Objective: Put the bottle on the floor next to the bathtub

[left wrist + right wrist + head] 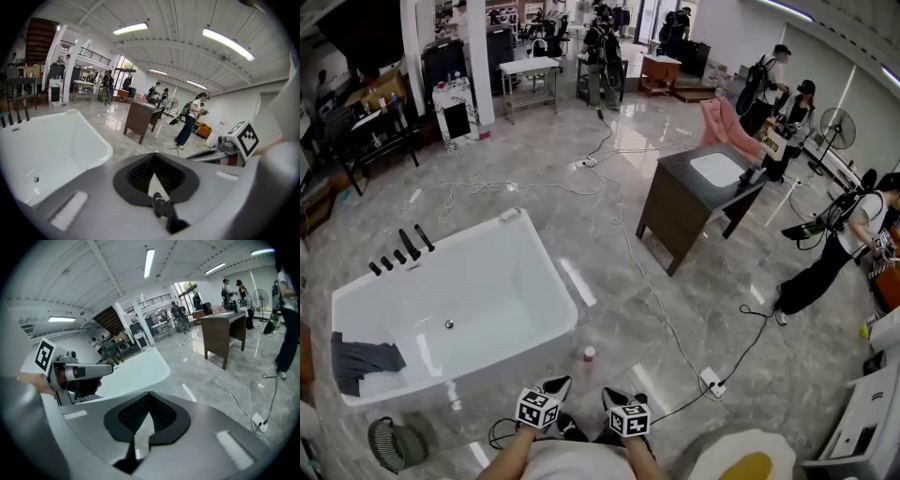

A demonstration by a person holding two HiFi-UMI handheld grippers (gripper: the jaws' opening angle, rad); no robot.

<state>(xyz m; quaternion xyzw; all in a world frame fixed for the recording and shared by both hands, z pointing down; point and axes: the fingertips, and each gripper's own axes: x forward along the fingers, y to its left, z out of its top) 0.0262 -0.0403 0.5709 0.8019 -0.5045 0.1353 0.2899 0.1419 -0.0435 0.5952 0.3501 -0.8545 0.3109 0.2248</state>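
Note:
A small pale bottle with a reddish cap stands upright on the marble floor, just off the near right corner of the white bathtub. Both grippers sit low in the head view, a little nearer to me than the bottle. The left gripper is to the bottle's lower left and the right gripper to its lower right. Neither touches it. In the left gripper view the left gripper has its jaws shut with nothing between them. The right gripper is likewise shut and empty in its own view. The bottle shows in neither gripper view.
A dark cloth hangs over the tub's near left rim, and black taps stand at its far left. A dark vanity stands beyond. Cables and a power strip cross the floor. A basket and a yellow-and-white rug lie near my feet. People stand at the right.

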